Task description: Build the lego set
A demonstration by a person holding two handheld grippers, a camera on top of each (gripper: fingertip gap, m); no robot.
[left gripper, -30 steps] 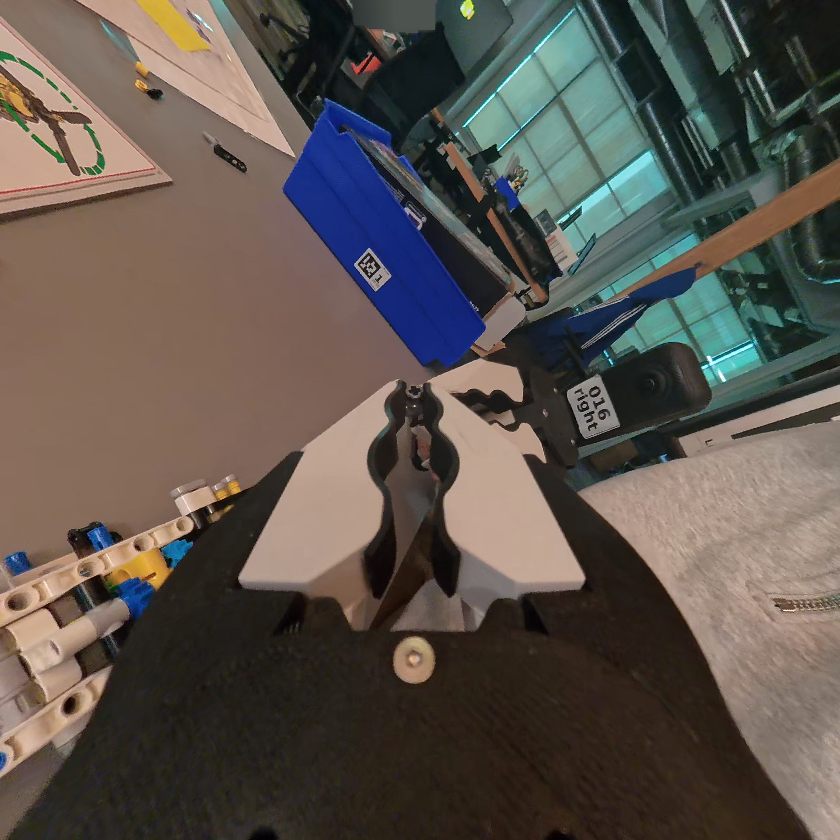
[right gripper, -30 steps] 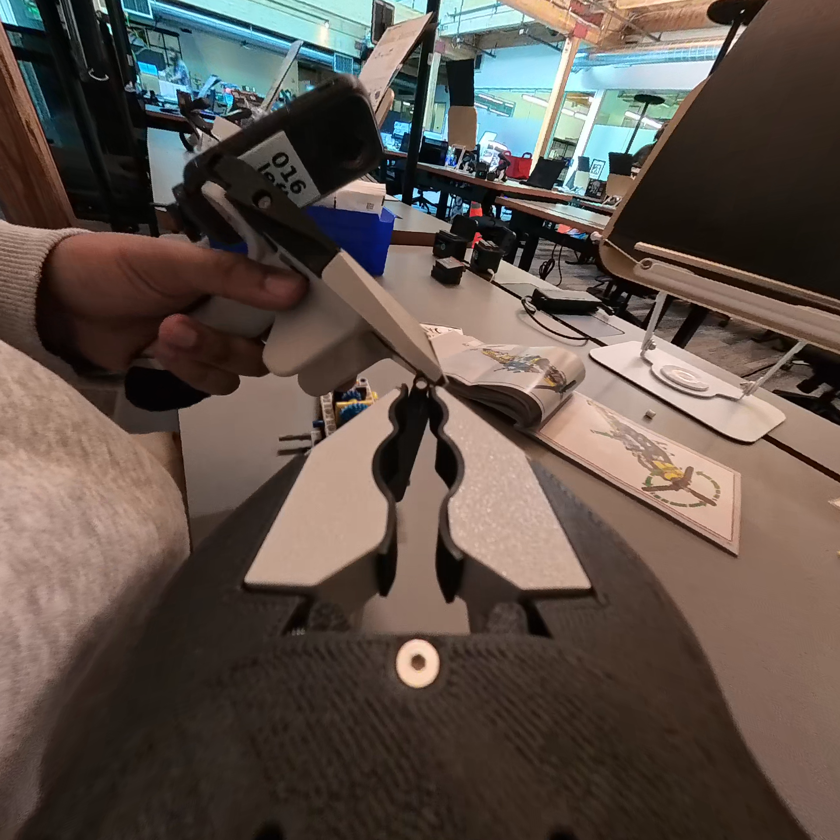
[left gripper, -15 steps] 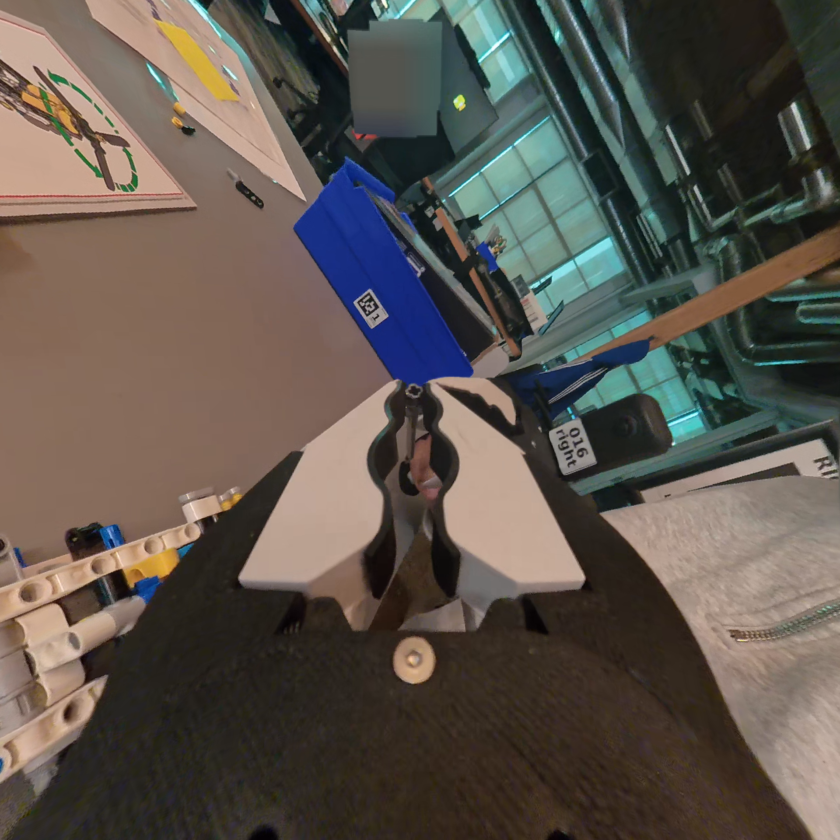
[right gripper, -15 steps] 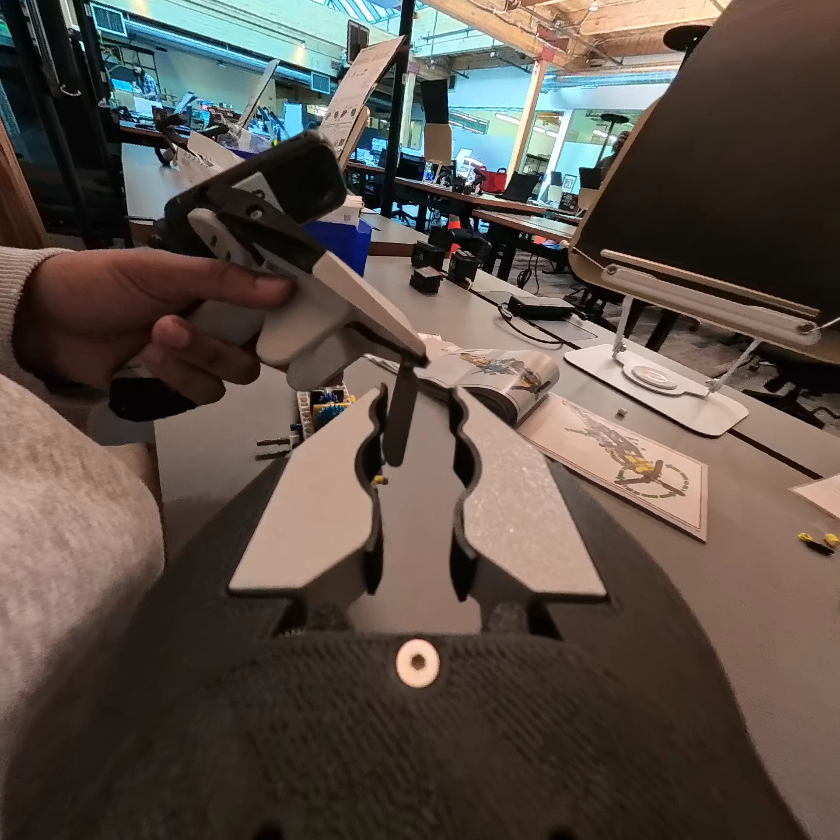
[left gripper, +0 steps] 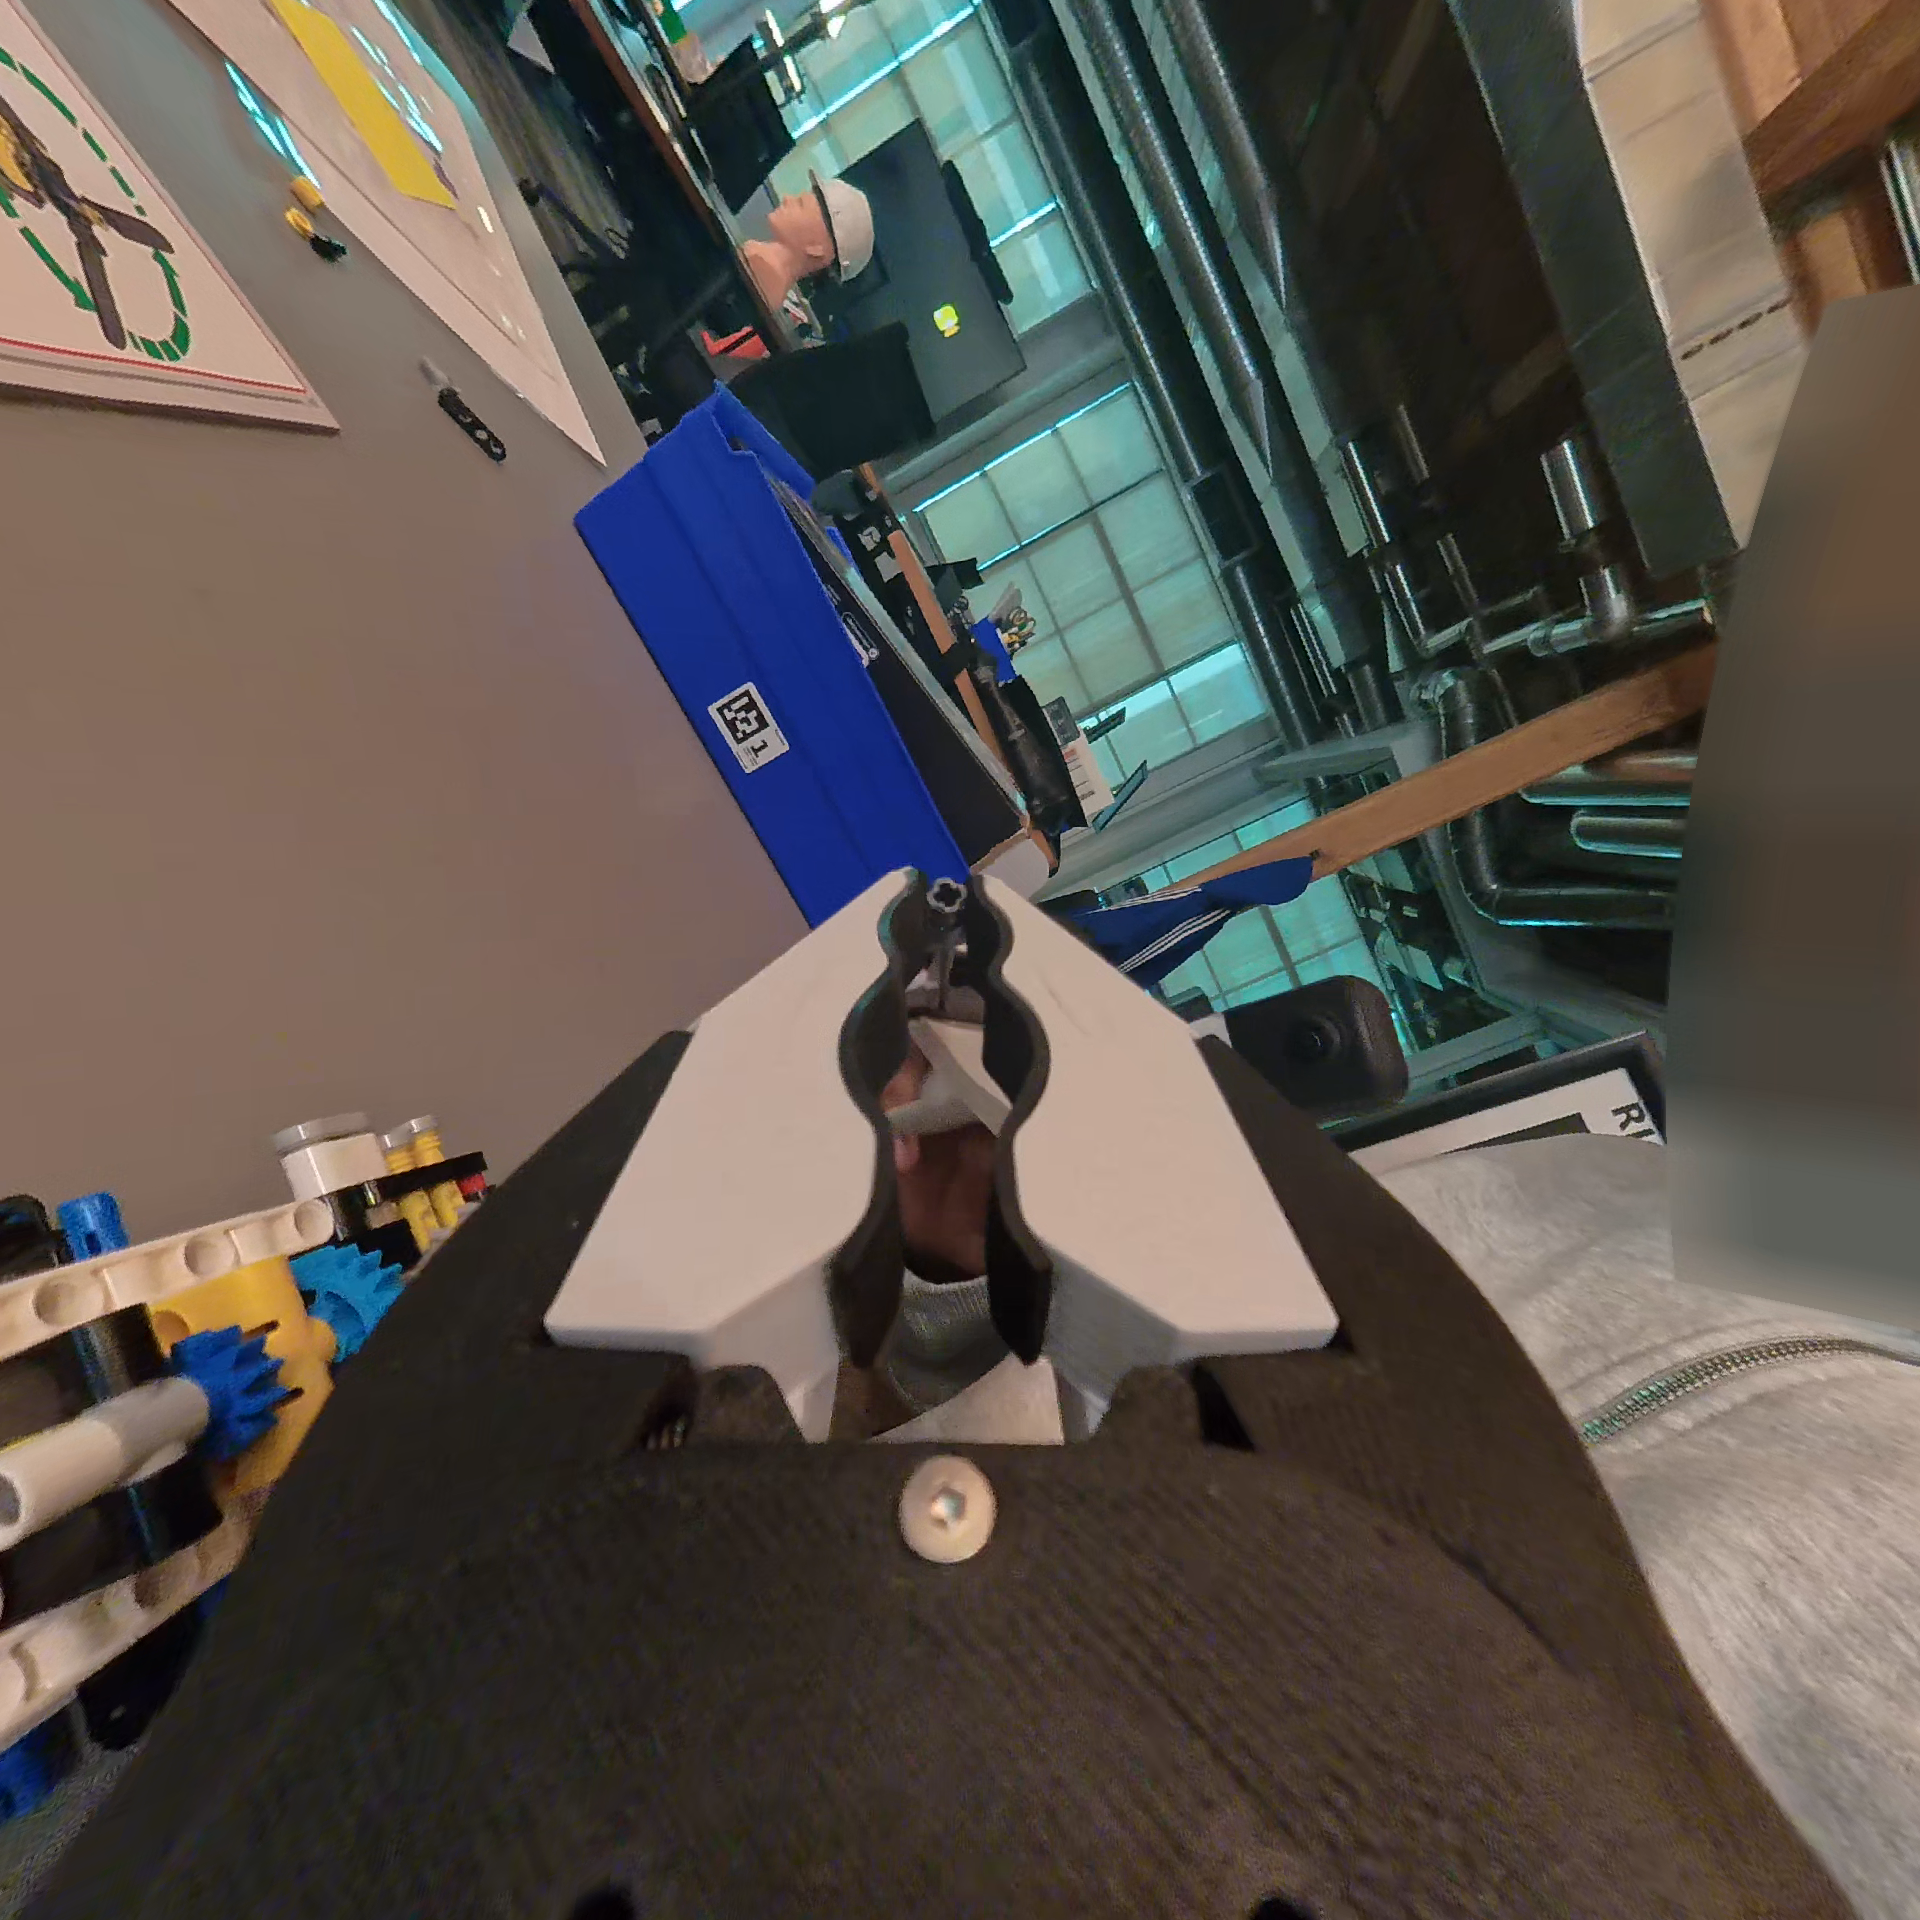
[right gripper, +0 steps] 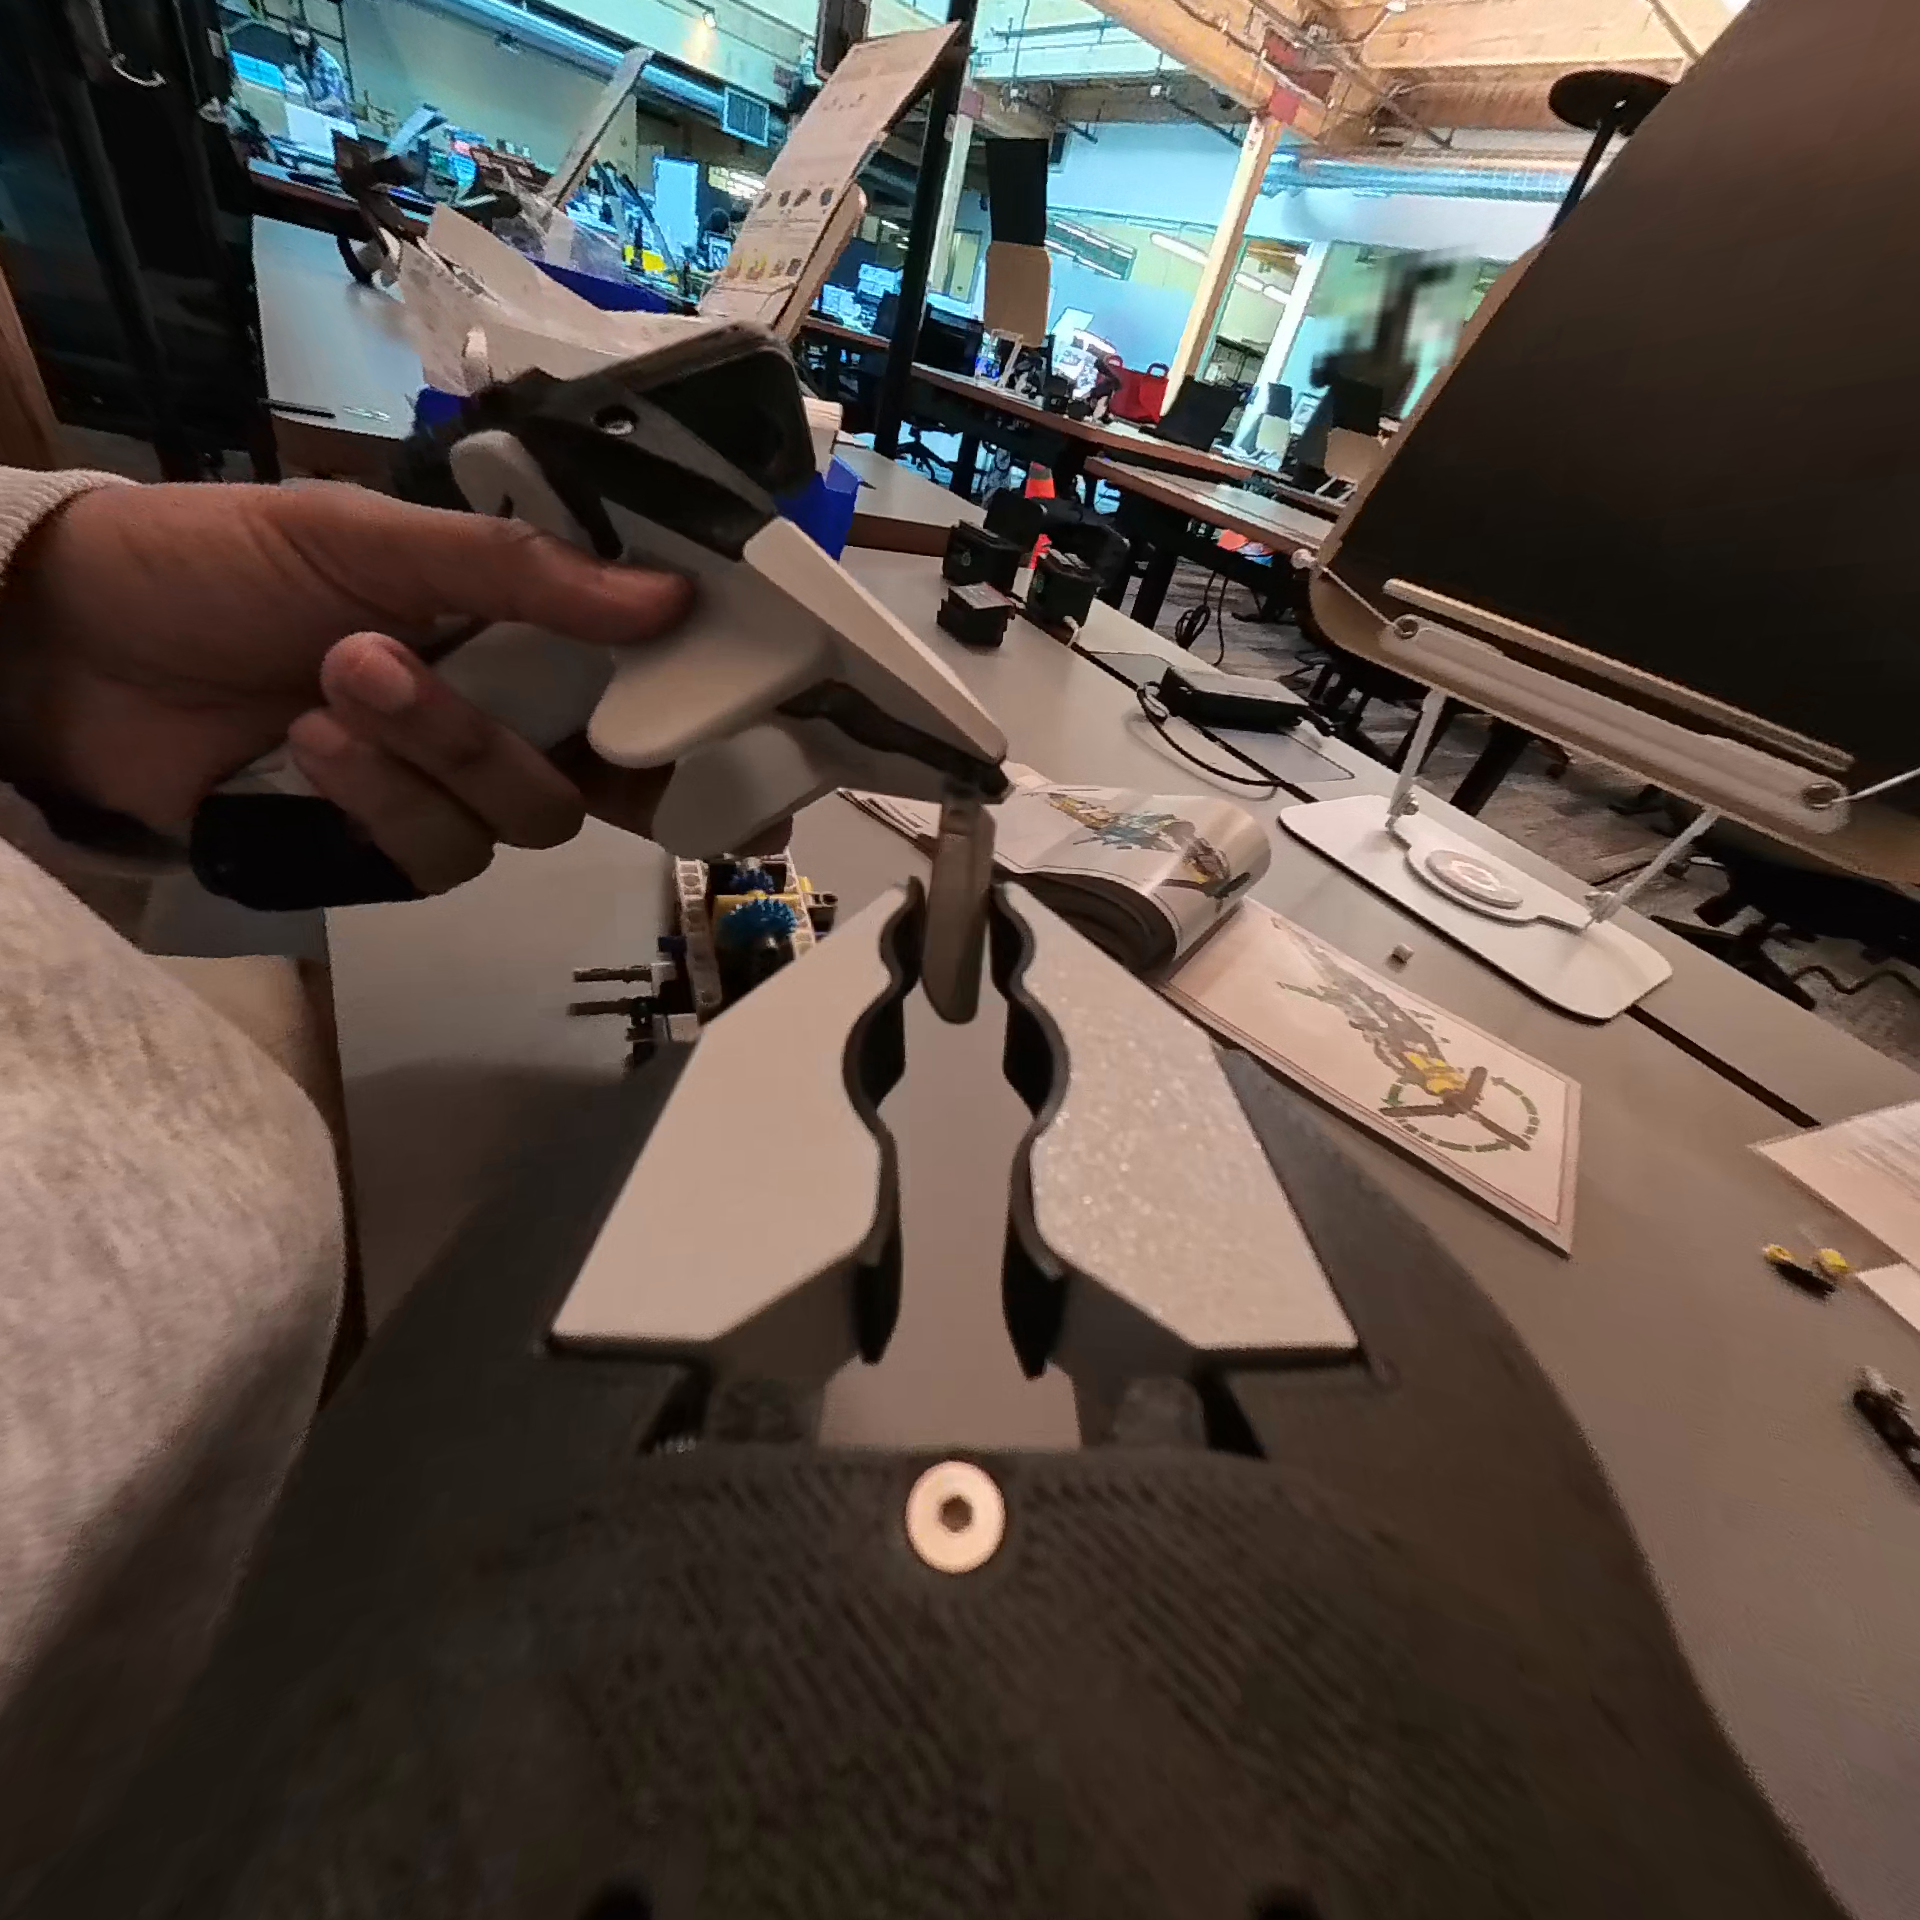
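My left gripper [left gripper: 945, 914] is shut on the end of a long dark grey piece [left gripper: 943, 891], whose cross-shaped end shows at its tips. In the right wrist view the left gripper [right gripper: 982, 779] is held by a hand above the table, and the piece [right gripper: 956, 935] hangs down from it. My right gripper [right gripper: 956, 899] is open, its fingers on either side of the hanging piece without touching it. The partly built white, blue and yellow lego model [right gripper: 738, 925] stands on the table behind; it also shows in the left wrist view [left gripper: 156, 1340].
A blue bin [left gripper: 769, 707] stands at the table's far edge. An open instruction booklet [right gripper: 1143, 852] and a printed sheet [right gripper: 1403, 1101] lie to the right. Small loose pieces [right gripper: 1808, 1262] lie near the right edge. A board on a metal stand [right gripper: 1455, 883] is behind. The tips of both grippers are at nearly the same place.
My right gripper has opened and let go of the dark piece. The piece stays in the left gripper, which has tilted and risen a little.
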